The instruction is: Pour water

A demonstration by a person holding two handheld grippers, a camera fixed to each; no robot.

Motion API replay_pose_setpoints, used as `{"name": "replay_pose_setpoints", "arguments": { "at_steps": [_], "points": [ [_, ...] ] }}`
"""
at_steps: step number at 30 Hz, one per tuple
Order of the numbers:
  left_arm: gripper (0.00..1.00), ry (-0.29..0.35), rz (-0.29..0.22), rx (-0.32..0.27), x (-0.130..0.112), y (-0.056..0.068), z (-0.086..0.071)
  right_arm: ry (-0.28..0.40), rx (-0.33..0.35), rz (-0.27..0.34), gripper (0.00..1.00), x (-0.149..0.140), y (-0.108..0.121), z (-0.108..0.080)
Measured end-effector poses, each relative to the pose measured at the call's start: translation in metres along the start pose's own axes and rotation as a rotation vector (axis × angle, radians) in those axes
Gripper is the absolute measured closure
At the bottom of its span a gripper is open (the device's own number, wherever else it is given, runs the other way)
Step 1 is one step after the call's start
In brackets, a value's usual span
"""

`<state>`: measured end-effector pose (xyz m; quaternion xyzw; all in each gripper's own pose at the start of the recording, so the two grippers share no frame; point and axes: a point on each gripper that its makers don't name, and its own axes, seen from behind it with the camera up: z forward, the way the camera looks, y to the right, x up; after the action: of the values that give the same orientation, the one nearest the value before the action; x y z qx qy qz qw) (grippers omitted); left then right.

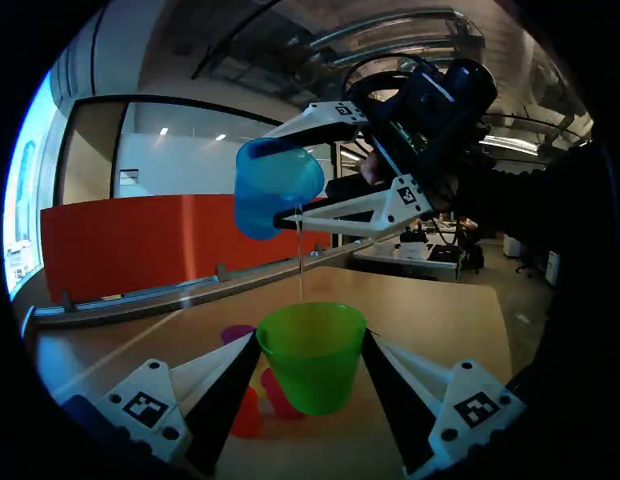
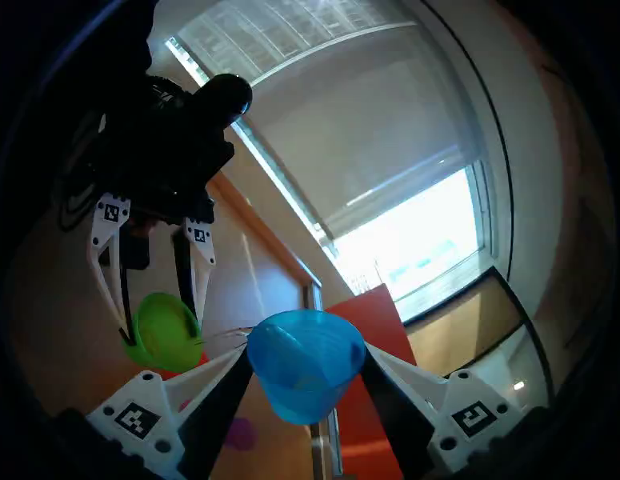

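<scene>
In the left gripper view my left gripper point(image 1: 312, 370) is shut on an upright green cup point(image 1: 312, 364) just above the wooden table point(image 1: 438, 312). Above it the right gripper point(image 1: 310, 180) holds a blue cup point(image 1: 274, 188) tipped towards the green one, and a thin stream of water point(image 1: 299, 256) falls from its rim into the green cup. In the right gripper view my right gripper point(image 2: 307, 382) is shut on the blue cup point(image 2: 306, 372), with the left gripper point(image 2: 159, 320) and its green cup point(image 2: 164, 330) farther off to the left.
Small red and pink cups point(image 1: 266, 404) and a purple one point(image 1: 236, 332) stand on the table behind the green cup. A metal rail point(image 1: 198, 288) and an orange partition point(image 1: 158, 240) bound the table's far side. Office desks point(image 1: 422, 252) lie beyond on the right.
</scene>
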<state>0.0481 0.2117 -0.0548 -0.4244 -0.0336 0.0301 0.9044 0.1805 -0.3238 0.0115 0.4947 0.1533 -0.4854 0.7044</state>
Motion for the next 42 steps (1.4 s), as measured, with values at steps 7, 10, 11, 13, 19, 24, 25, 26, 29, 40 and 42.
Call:
{"name": "replay_pose_setpoints", "arguments": {
  "at_steps": [7,10,11,13,19,24,25,26,29,40,42],
  "points": [
    [0.12,0.001,0.003,0.0,0.0,0.001,0.0007,-0.001,0.003,-0.01,0.09,0.0011,-0.0012,0.0003],
    [0.12,0.002,0.002,0.001,-0.0003,0.001,0.0006,-0.001,0.002,-0.016,0.09,0.0012,-0.001,0.0005],
    [0.12,0.003,0.002,0.001,-0.0003,0.0008,0.0006,-0.001,0.001,-0.019,0.08,0.0013,-0.0009,0.0005],
    [0.12,0.002,0.001,0.001,-0.0006,0.0009,0.0009,-0.002,0.002,-0.023,0.09,0.0012,-0.001,0.0005],
    [0.12,0.0,0.005,0.0,-0.0009,0.0015,0.0015,-0.005,0.003,-0.032,0.09,0.0007,-0.0019,0.0002],
    [0.12,0.002,0.008,-0.001,0.0002,0.002,0.0016,-0.007,0.003,-0.037,0.09,0.0002,-0.0017,0.0],
    [0.12,0.003,0.008,-0.001,0.0003,0.002,0.0016,-0.008,0.002,-0.039,0.09,0.0002,-0.0016,-0.0001],
    [0.12,0.004,0.008,0.0,0.0005,0.0021,0.0016,-0.009,0.002,-0.04,0.09,0.0001,-0.0015,-0.0001],
    [0.12,0.005,0.008,0.001,0.0004,0.0021,0.0018,-0.01,0.003,-0.045,0.09,0.0001,-0.0016,-0.0006],
    [0.12,0.011,0.008,0.001,0.0025,0.0019,0.0021,-0.012,0.01,-0.058,0.09,-0.0003,-0.0018,-0.0025],
    [0.12,0.012,0.009,0.001,0.0028,0.002,0.0022,-0.011,0.012,-0.06,0.09,-0.0002,-0.002,-0.0025]
  ]
}}
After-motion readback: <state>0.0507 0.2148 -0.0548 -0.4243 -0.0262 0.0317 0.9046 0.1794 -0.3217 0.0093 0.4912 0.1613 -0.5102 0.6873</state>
